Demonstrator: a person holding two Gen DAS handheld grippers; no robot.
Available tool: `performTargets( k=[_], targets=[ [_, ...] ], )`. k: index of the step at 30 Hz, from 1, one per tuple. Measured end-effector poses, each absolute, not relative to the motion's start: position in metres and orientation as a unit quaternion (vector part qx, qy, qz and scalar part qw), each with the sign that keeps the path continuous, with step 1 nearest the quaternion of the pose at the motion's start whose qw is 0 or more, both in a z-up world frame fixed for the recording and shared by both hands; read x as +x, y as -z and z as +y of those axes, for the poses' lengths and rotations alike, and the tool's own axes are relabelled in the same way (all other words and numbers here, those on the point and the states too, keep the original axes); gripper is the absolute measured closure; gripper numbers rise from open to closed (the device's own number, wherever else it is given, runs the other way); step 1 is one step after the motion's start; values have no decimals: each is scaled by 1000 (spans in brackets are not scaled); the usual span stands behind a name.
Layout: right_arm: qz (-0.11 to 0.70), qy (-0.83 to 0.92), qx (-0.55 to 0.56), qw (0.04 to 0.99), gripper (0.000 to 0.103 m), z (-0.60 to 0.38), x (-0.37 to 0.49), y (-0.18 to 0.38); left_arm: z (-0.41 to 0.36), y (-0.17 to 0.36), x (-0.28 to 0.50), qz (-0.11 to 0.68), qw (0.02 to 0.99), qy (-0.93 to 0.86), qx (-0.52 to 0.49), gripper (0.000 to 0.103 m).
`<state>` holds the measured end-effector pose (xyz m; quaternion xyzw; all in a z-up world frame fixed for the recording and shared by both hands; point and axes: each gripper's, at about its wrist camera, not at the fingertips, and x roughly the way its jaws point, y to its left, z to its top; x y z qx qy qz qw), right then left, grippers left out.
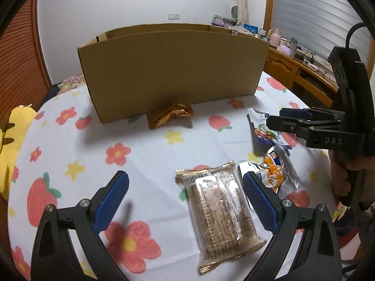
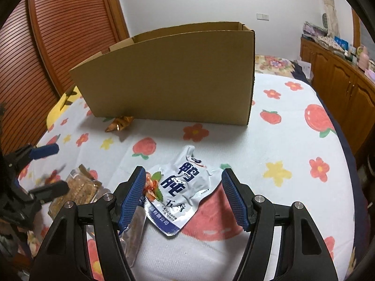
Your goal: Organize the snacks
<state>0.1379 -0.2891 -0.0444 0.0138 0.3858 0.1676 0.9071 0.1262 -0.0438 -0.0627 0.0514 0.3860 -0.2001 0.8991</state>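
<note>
Left hand-held gripper (image 1: 185, 201): your jaws stand wide open and hold nothing; the cracker pack lies between the blue pads, nearer the right one, and no pad presses on it.
Cracker pack (image 1: 220, 220): a clear wrapper with gold ends, flat on the flowered bedspread (image 1: 150, 145), its long side running away from you.
Orange pouch (image 1: 276, 173): silver and orange, just right of the cracker pack, partly behind your left gripper's right finger.
Right hand-held gripper (image 2: 182, 194): your jaws are open and grip nothing; they straddle the white pouch, and the left pad lies over its printed edge, though you cannot tell whether it touches.
White pouch (image 2: 180, 187): white and blue with large dark characters, crumpled, flat on the bedspread, one corner pointing toward you.
Gold wrapper (image 1: 171, 114): small and shiny, farther off, right against the foot of the box's front wall.
Cardboard box (image 1: 173, 70): open-topped, standing on the bedspread beyond all the snacks; its inside is hidden from both views.
Wooden cabinet (image 2: 339, 79): along the far right, well apart from the bed.
</note>
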Motion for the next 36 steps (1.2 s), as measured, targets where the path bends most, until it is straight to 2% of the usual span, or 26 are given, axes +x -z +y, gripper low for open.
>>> performTargets(
  k=[13,16,18,20,31,33,36],
  targets=[
    [393,-159,-4,906,34,-284,140,46,-52,68,115,396,892,213,52,7],
    [393,-156,-11,906,34,-282,140,46,-53,69,114,399,890,214,54,14],
    [393,-154,-15,906,34,-280,139,46,-55,70,113,403,888,215,57,25],
    [394,-152,-17,906,34,-280,140,46,-56,72,113,406,886,215,61,31],
    [397,-146,-35,906,34,-272,140,49,-57,79,112,415,882,213,68,36],
    [398,-148,-37,905,34,-270,140,50,-56,78,110,409,884,213,69,54],
    [403,-151,-33,902,34,-270,142,52,-54,77,107,402,886,220,68,57]
  ],
)
